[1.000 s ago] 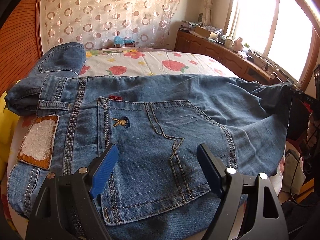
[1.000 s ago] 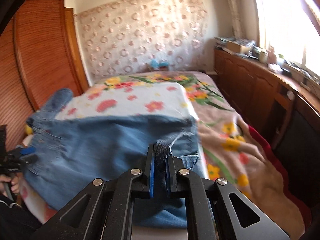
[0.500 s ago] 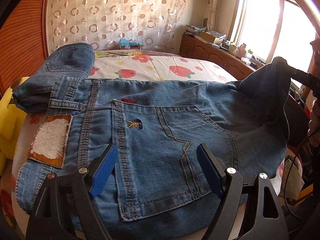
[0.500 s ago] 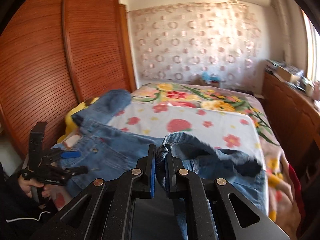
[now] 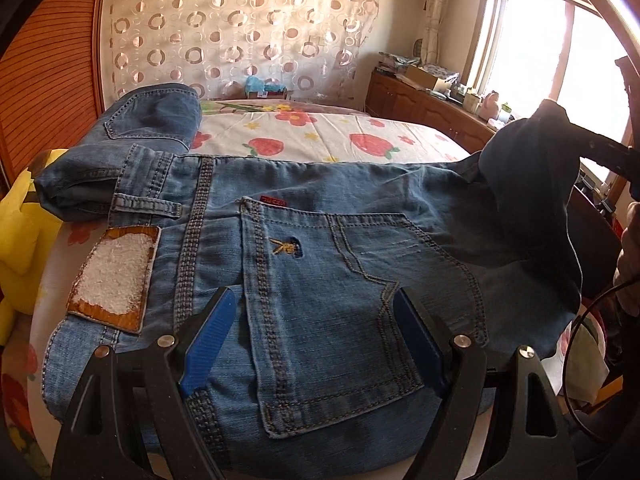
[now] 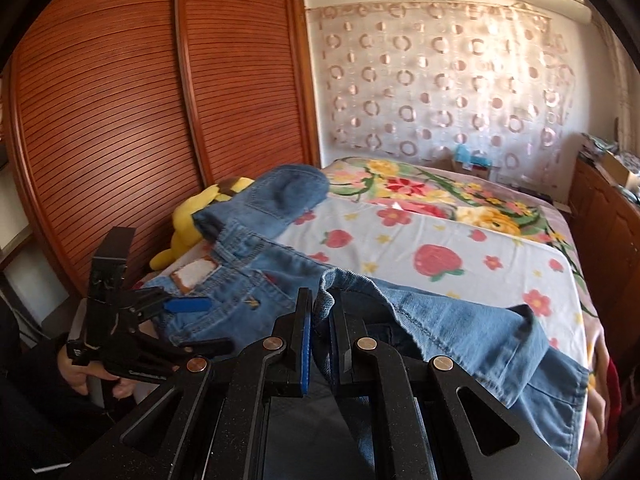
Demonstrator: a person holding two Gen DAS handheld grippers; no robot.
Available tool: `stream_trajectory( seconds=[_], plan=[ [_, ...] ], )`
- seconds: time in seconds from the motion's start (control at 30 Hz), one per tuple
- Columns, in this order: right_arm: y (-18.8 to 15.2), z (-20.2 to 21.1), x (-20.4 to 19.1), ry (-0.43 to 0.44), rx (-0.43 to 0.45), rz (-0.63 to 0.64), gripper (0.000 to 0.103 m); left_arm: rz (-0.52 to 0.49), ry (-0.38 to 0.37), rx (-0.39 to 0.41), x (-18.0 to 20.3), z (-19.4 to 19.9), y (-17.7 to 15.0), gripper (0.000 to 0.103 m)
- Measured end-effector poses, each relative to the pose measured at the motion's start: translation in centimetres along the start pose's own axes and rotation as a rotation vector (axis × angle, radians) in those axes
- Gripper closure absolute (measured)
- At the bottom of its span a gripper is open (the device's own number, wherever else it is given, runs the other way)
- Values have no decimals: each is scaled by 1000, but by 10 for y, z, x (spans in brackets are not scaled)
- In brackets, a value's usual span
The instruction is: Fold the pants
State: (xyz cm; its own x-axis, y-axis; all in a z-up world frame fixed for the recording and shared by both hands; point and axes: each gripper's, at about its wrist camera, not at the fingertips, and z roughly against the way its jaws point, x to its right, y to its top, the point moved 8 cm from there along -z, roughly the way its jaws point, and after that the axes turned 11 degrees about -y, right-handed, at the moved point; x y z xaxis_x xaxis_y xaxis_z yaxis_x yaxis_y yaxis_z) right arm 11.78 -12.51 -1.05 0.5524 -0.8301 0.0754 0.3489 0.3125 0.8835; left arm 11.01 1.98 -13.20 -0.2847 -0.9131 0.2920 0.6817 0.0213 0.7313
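Jeans: 1 pair lying across the near end of the bed, back pocket up, 1 leg end lifted at the right.
Labels: 1 brown-edged waistband patch, 1 small red tab (its writing too small to read).
Left gripper: 2 blue fingers spread wide over the pocket, grasping nothing.
Right gripper: fingers clenched on the denim leg end.
Toy: 1 yellow plush beside the waistband.
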Motion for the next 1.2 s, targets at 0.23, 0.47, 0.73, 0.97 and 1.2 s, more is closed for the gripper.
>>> stream_trajectory(
  seconds=[0.23, 0.47, 0.73, 0.97, 1.2],
  plan=[
    [-12, -11, 3, -19, -58, 8, 88, 7, 3, 4, -4, 3, -1, 21],
    [-13, -1, 15, -72, -56, -2, 67, 3, -15, 2, 5, 1, 4, 21],
    [-37, 5, 57, -185, -81, -56, 64, -65, -42, -3, 29, -11, 24, 21],
    [-55, 3, 80, -240, -122, -119, 58, -126, -125, -13, 63, -29, 42, 22],
    [-62, 1, 85, -233, -158, -169, 58, -154, -188, -92, 86, -59, 41, 51]
  ],
)
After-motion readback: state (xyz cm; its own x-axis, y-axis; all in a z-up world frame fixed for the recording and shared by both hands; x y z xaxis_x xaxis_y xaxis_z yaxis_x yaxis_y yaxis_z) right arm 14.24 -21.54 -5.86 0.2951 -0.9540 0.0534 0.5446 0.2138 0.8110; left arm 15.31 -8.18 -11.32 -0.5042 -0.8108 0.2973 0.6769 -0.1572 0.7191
